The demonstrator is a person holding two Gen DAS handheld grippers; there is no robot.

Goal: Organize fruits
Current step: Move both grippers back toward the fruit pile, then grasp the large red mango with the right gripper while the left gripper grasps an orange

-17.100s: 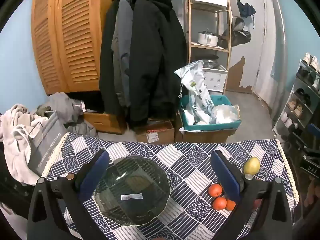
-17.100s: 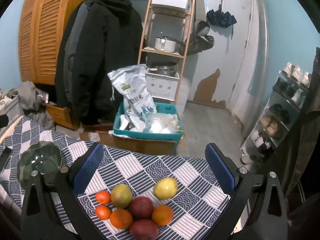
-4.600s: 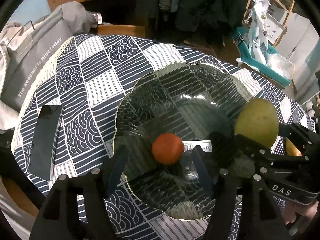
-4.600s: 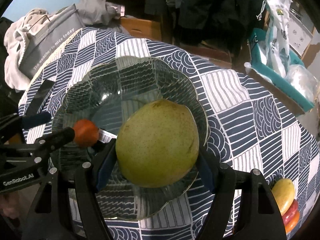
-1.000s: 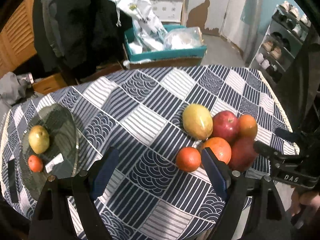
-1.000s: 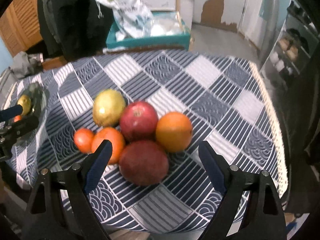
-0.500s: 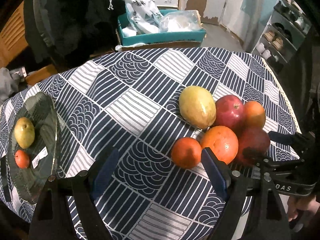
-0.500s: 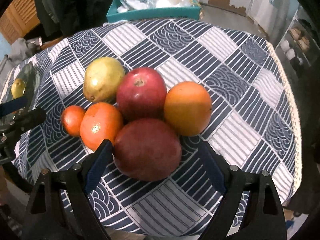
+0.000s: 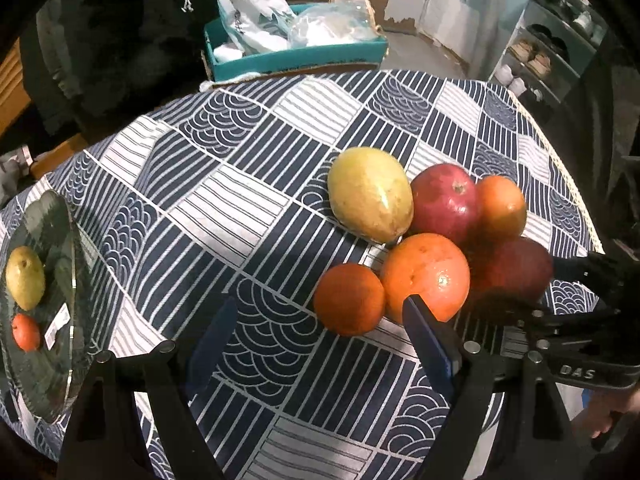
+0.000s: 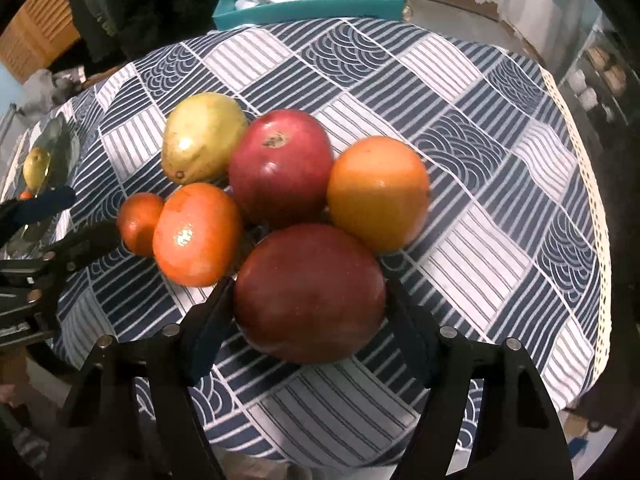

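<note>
Several fruits lie bunched on the patterned tablecloth (image 9: 248, 208): a yellow-green pear (image 9: 370, 194), a red apple (image 9: 444, 204), two oranges, a small tangerine (image 9: 349, 300) and a dark red fruit (image 10: 310, 292). My right gripper (image 10: 308, 284) points down over the dark red fruit, its jaws closing, and both pads touch the fruit's sides. My left gripper (image 9: 320, 302) is open just in front of the tangerine, its right finger against the big orange (image 9: 426, 276). At the far left a glass plate (image 9: 60, 360) holds a pear (image 9: 24, 276) and a tangerine (image 9: 26, 336).
The cloth's fringed edge (image 10: 592, 184) runs close to the right of the fruit pile. Beyond the table stand a teal box (image 9: 296, 56) with plastic bags, dark coats and a shoe rack (image 9: 552, 48). A hand (image 9: 600, 420) holds the right tool.
Both grippers came down closer to the fruit pile. The right jaws closed in from wide open onto the sides of the dark red fruit. The left jaws kept their width.
</note>
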